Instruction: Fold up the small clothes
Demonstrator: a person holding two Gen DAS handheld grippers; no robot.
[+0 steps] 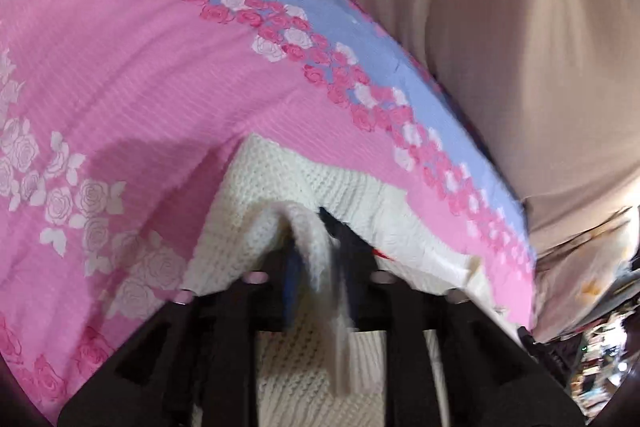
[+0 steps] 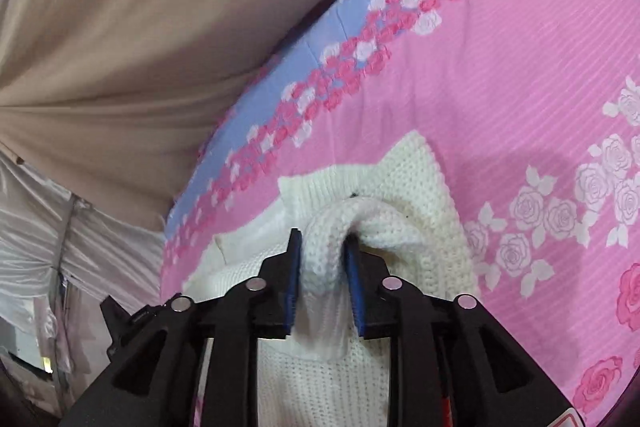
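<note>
A small white knitted garment (image 1: 280, 187) lies on a pink rose-print bedsheet (image 1: 140, 67). My left gripper (image 1: 318, 267) is shut on a raised fold of the white knit, pinched between its blue pads (image 1: 291, 283). In the right wrist view the same garment (image 2: 420, 179) lies on the sheet (image 2: 520, 87). My right gripper (image 2: 323, 267) is shut on another bunched fold of the knit, between blue pads (image 2: 295, 267). Both folds are lifted slightly above the rest of the garment. The garment's near part is hidden under the grippers.
The bed's blue border with pink roses (image 1: 320, 15) runs along the far edge. A beige curtain (image 1: 500, 27) hangs beyond it, also in the right wrist view (image 2: 140, 47). Shiny pale plastic-like material (image 2: 48, 227) sits left of the bed. Clutter (image 1: 600, 347) shows at the lower right.
</note>
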